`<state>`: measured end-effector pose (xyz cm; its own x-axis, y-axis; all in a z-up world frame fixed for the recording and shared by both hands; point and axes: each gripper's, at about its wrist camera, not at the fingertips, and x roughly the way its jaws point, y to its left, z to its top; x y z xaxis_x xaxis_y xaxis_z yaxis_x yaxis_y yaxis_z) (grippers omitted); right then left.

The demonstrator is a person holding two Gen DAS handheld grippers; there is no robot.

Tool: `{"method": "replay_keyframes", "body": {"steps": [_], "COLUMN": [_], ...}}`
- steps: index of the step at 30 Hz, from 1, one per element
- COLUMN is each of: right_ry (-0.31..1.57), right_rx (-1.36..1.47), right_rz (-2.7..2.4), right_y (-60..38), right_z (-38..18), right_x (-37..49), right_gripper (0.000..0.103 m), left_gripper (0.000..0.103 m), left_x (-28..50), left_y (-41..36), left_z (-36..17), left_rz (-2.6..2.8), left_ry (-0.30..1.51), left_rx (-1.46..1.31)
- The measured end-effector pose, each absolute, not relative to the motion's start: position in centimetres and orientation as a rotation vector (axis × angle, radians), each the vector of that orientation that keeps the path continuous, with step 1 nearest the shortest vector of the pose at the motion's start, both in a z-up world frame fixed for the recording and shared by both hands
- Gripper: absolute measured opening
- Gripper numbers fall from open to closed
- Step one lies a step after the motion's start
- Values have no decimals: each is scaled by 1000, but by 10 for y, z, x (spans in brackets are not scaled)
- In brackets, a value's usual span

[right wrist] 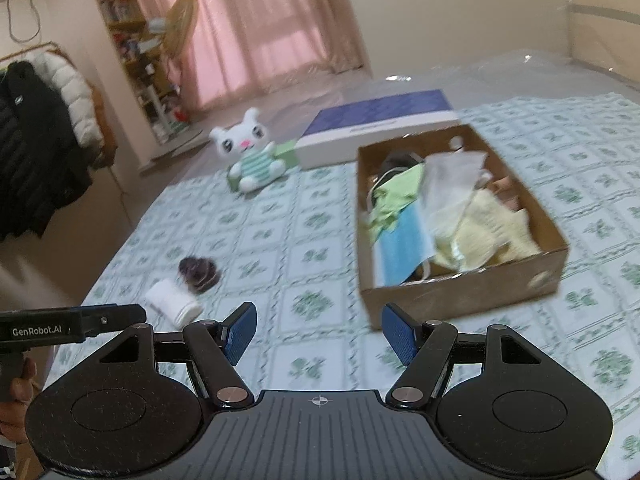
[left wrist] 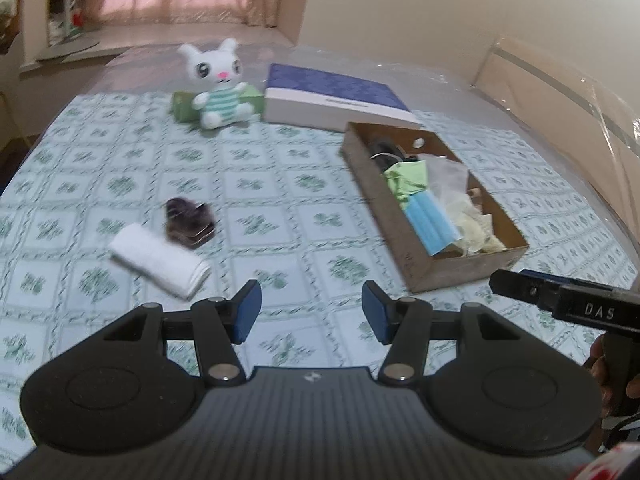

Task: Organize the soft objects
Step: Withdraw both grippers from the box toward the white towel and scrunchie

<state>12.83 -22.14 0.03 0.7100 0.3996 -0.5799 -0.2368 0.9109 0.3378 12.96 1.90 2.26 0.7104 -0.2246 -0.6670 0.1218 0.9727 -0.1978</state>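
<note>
Now both grippers hover over the bed w/ jaws wide, holding nothing: left gripper [left wrist: 311,314], right gripper [right wrist: 319,330]. Cardboard box [right wrist: 460,300] holds face masks & cloths. Rolled white towel [left wrist: 160,262] touches dark scrunchie [left wrist: 190,222]; bunny plush [left wrist: 219,84] sits far back by blue book [left wrist: 336,98].

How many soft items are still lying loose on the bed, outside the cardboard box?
3: the plush bunny at the far end beside the blue book, the rolled white towel near the left gripper, and the dark fuzzy item touching it.
</note>
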Motion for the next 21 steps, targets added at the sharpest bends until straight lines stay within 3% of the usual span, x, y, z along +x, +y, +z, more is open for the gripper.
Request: {"method": "replay_keyframes", "body": {"steps": [12, 21], "right_ry": [768, 809], "right_rx": [200, 140], "right_rz": [424, 461], "right_y": [-179, -147], "right_z": [-27, -49], "right_x": [141, 166], "right_gripper": [69, 69], "left_gripper": [56, 65], "left_x": [121, 136], "left_y": [59, 75], "left_z": [1, -18], "left_rz": [-74, -1], "left_ry": [796, 825], "left_rx": [-196, -225]}}
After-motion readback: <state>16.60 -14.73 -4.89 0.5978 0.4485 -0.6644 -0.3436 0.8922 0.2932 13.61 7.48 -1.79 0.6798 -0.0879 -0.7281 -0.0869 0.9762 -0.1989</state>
